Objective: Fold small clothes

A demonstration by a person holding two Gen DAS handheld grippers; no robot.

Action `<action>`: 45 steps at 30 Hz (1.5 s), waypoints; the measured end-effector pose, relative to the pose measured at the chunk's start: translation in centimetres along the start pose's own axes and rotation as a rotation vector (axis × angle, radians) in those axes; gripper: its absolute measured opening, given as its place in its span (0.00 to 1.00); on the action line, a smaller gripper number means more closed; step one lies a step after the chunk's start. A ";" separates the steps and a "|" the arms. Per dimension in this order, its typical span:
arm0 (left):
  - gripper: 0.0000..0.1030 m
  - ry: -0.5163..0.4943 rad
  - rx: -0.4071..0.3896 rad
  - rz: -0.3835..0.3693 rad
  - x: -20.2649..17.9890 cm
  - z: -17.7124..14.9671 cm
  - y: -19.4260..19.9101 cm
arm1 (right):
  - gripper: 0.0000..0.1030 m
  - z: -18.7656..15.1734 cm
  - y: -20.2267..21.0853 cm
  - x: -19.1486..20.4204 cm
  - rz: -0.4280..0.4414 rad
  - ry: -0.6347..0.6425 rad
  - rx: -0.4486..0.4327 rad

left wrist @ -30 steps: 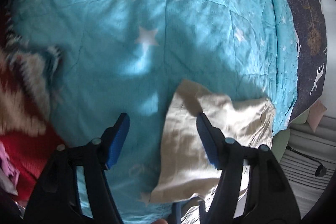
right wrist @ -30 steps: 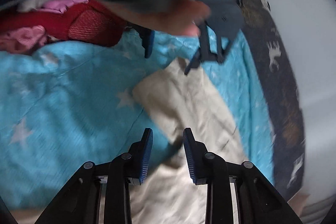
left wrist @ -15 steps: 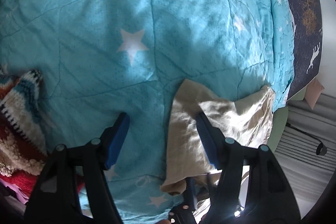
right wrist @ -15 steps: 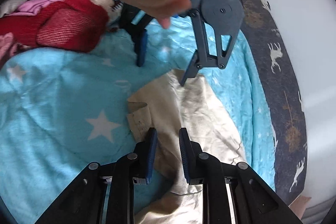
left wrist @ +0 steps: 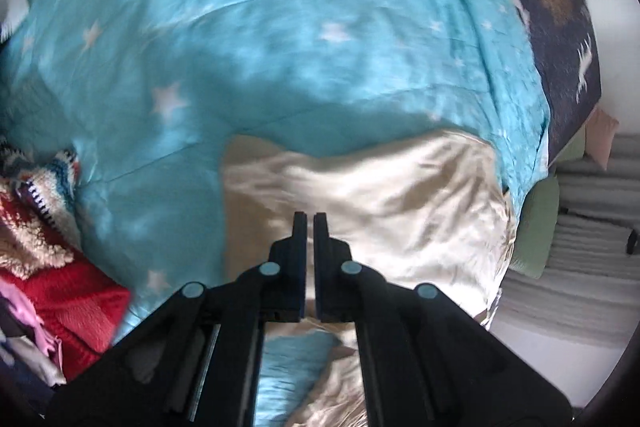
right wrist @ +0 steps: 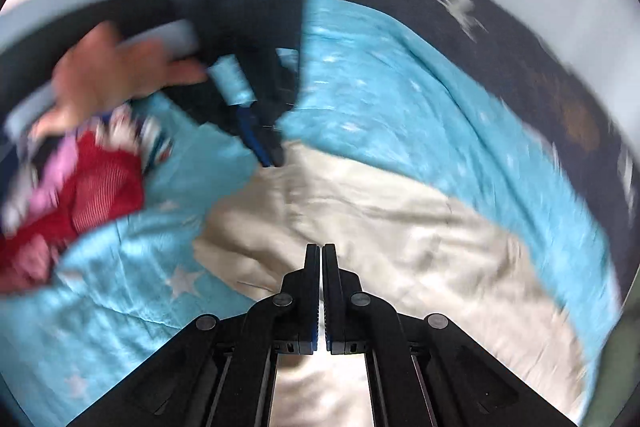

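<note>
Beige garment prob. pinched, both grippers

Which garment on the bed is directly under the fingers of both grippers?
The cream satin garment, spread on the turquoise star quilt. The red knit sweater and the pink clothes lie heaped at the quilt's left side, clear of both grippers.

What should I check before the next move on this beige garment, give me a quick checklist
1. Left gripper shut: ok.
2. Right gripper shut: ok.
3. Each gripper actually pinching the beige garment: cannot tell; fabric lies at both tips, the pinch is hidden.
4. Garment flat: not ok, it is bunched and creased.
5. Free teal quilt beyond the garment for laying a fold: ok.
6. Red clothes pile apart from the garment: ok.
7. View sharp enough to aim: not ok, right wrist view is blurred.
</note>
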State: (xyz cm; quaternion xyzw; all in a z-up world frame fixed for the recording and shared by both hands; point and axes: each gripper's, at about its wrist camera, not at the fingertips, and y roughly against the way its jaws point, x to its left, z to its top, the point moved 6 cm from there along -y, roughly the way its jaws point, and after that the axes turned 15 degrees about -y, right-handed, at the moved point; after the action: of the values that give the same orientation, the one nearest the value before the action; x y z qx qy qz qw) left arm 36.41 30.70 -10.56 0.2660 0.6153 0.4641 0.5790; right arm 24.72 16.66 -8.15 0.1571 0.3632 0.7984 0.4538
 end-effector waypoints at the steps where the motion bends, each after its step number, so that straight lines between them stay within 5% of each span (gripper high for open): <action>1: 0.03 -0.025 -0.006 0.008 -1.3 -0.1 0.3 | 0.00 0.1 0.6 -1.5 0.019 -0.063 0.010; 5: 0.03 -0.103 -0.015 0.070 -5.4 0.3 0.9 | 0.00 -0.5 2.6 -6.0 0.045 -0.207 0.021; 8: 0.10 -0.095 -0.061 0.123 -5.0 0.4 2.0 | 0.02 -1.4 3.2 -7.8 0.037 -0.186 0.004; 9: 0.16 -0.084 -0.070 0.132 -4.2 0.3 2.2 | 0.02 -1.9 3.3 -7.4 0.044 -0.143 0.016; 11: 0.46 -0.038 -0.071 0.133 -1.7 -0.2 2.3 | 0.05 -2.5 3.3 -6.4 0.030 -0.035 0.014; 16: 0.52 0.102 -0.028 0.120 4.3 -2.6 1.3 | 0.33 -4.9 2.8 0.9 -0.024 0.400 -0.078; 19: 0.52 0.157 0.026 0.096 6.6 -3.8 0.2 | 0.34 -5.8 1.1 5.0 -0.062 0.606 -0.095; 21: 0.52 0.151 0.026 0.097 7.1 -4.0 0.0 | 0.42 -5.9 0.2 6.7 -0.079 0.679 -0.114; 23: 0.60 0.146 0.023 0.081 7.7 -3.9 0.2 | 0.65 -5.7 -1.0 8.0 -0.061 0.718 -0.101; 25: 0.67 0.143 0.009 0.062 8.1 -3.8 0.4 | 0.68 -5.0 -2.1 8.5 -0.069 0.713 -0.103; 28: 0.68 0.144 -0.011 0.042 9.4 -3.7 0.9 | 0.65 -3.4 -4.0 8.2 -0.060 0.646 -0.062; 31: 0.68 0.165 -0.014 0.009 11.0 -4.0 1.1 | 0.06 -2.5 -5.8 7.4 -0.063 0.558 0.011; 38: 0.68 0.160 -0.021 -0.132 10.6 -3.8 0.7 | 0.05 -1.2 -3.2 5.1 0.082 0.328 0.041; 45: 0.75 0.152 -0.037 -0.210 7.5 -2.5 -0.3 | 0.05 -0.2 -1.4 4.2 0.095 0.266 0.042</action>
State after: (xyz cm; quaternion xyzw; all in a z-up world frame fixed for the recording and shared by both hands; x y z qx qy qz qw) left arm 32.71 36.38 -14.59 0.1535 0.6732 0.4311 0.5809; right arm 23.19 20.56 -9.60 0.0766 0.4290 0.8250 0.3599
